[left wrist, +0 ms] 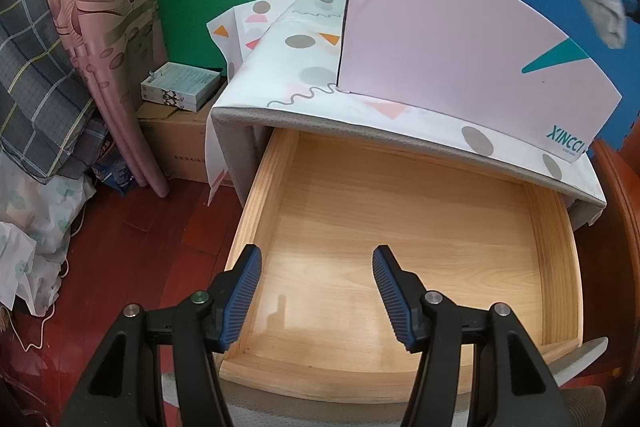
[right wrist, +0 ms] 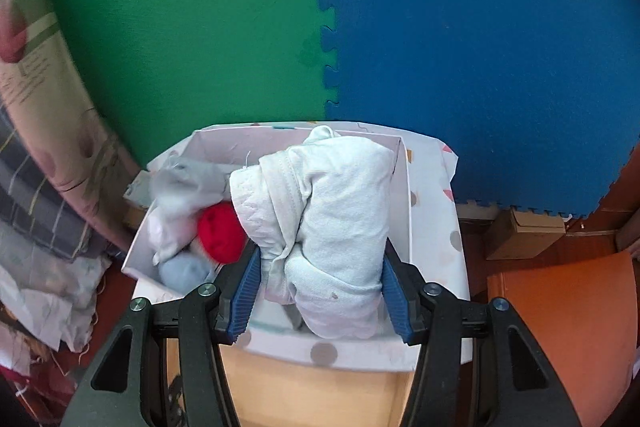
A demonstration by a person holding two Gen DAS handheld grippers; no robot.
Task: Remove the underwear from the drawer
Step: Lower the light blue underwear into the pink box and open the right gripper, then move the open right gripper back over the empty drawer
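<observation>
R gripper (right wrist: 318, 291) is clamped on the white underwear (right wrist: 336, 227), held just above the box (right wrist: 404, 195) at its near-right corner, long axis running away from the jaws. L gripper (left wrist: 318, 297) hangs open w/ nothing between its pads over the drawer (left wrist: 400, 227), which looks empty; box seems the drop spot, R is nearer.

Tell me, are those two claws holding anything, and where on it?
The right gripper clamps a white underwear bundle across its lower sides. The left gripper holds nothing, open over the drawer.
</observation>
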